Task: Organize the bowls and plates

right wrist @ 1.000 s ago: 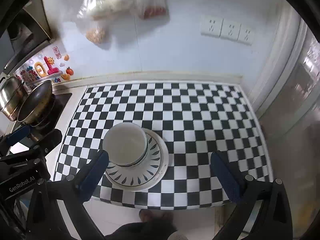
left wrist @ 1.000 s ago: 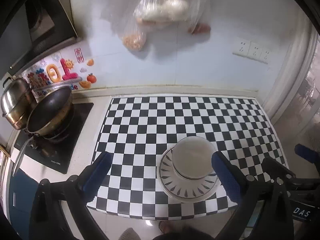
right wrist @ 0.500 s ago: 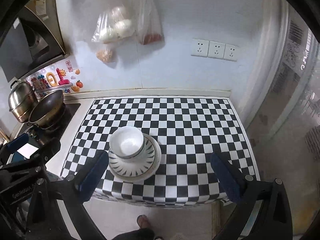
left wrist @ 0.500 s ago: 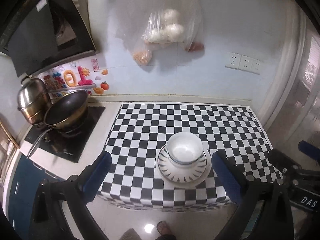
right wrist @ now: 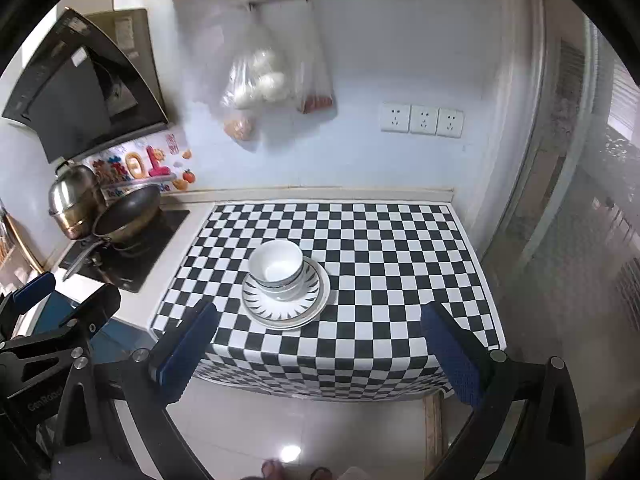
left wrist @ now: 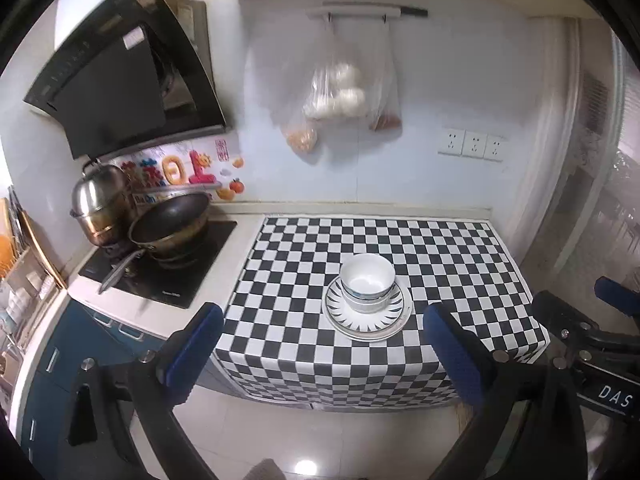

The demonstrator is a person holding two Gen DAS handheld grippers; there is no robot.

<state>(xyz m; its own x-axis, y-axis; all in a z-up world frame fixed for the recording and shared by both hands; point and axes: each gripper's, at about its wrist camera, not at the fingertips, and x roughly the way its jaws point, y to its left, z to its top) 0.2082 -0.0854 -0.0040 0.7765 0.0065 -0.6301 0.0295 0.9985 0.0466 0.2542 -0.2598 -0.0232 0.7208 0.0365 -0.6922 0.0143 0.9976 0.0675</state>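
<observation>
Bowls (left wrist: 367,285) stacked on plates (left wrist: 367,322)
Left gripper (left wrist: 320,356) and right gripper (right wrist: 320,350) fingers are spread wide, holding nothing; the stack sits ahead between them on the checkered surface (right wrist: 400,248).

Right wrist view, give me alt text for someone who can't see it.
White bowls are stacked on patterned plates on a black-and-white checkered counter cloth. The open right hand-held gripper is pulled back over the floor, holding nothing. A wok and steel pot sit on the stove at left.

Counted on the counter and wall

Two stacked bowls (left wrist: 368,282), two plates (left wrist: 367,316), one pan (left wrist: 170,222), one pot (left wrist: 100,204), three sockets (left wrist: 472,145), three hanging bags (left wrist: 340,92).
</observation>
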